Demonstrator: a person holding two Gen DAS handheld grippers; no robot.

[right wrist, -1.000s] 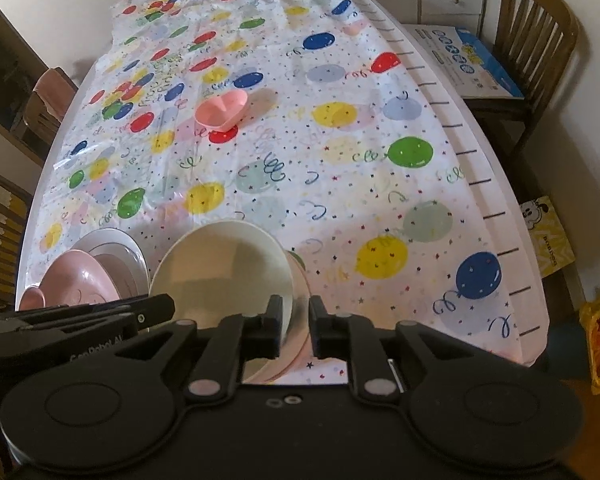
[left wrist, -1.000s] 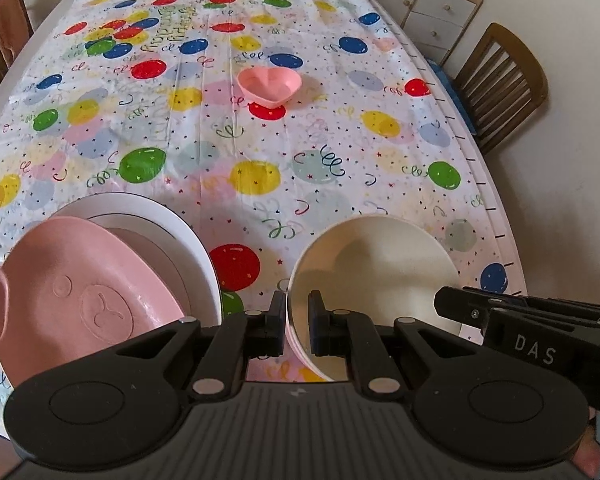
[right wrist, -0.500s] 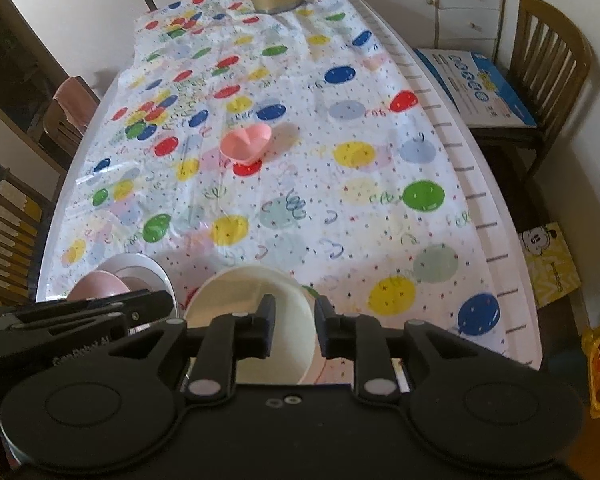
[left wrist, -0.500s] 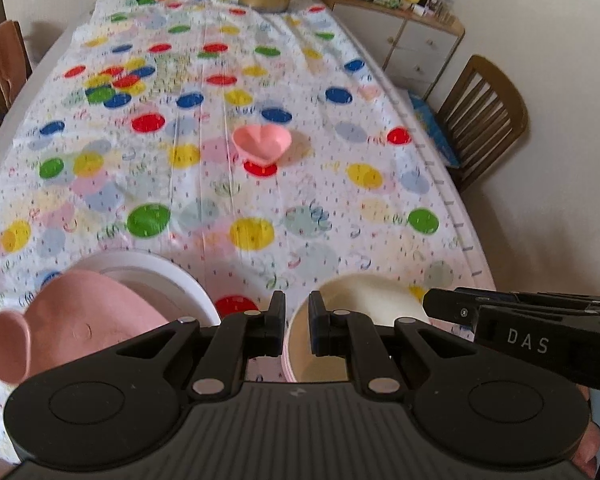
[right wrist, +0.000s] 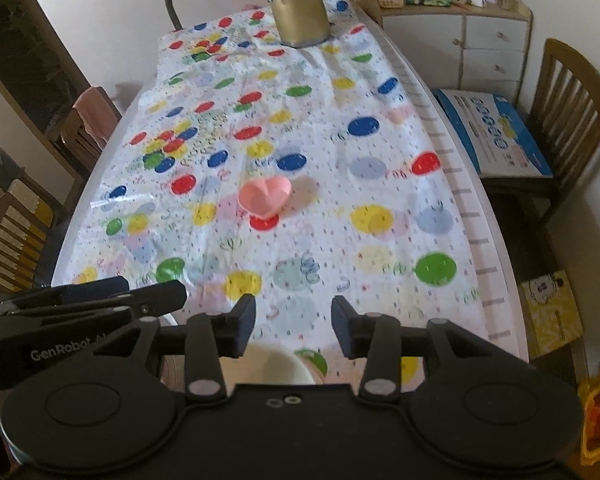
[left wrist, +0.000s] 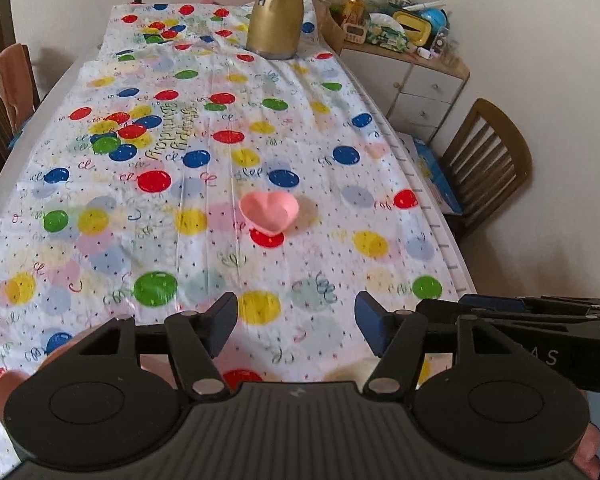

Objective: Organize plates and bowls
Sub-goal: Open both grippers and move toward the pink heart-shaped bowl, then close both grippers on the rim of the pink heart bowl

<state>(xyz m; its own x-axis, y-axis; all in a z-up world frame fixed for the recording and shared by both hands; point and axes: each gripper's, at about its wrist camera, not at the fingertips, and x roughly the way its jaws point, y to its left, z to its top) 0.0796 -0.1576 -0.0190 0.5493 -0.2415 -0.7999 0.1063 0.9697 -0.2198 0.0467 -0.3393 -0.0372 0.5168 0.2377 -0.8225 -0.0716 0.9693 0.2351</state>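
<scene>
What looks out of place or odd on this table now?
The pink heart-shaped bowl sits alone mid-table, upright, far from the cream bowl at the near edge. Nothing looks spilled or broken.

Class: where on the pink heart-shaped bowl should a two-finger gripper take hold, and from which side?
Grip the heart-shaped bowl by its thin rim, probably from above on the near side. It sits upright and open, its rim clear all round, and looks too wide to span.

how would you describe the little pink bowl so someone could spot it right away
Look at the long table under the balloon-print tablecloth, with a gold jug at its far end. Near the middle stands the pink bowl, alone, on a red balloon. It is heart-shaped.
</scene>
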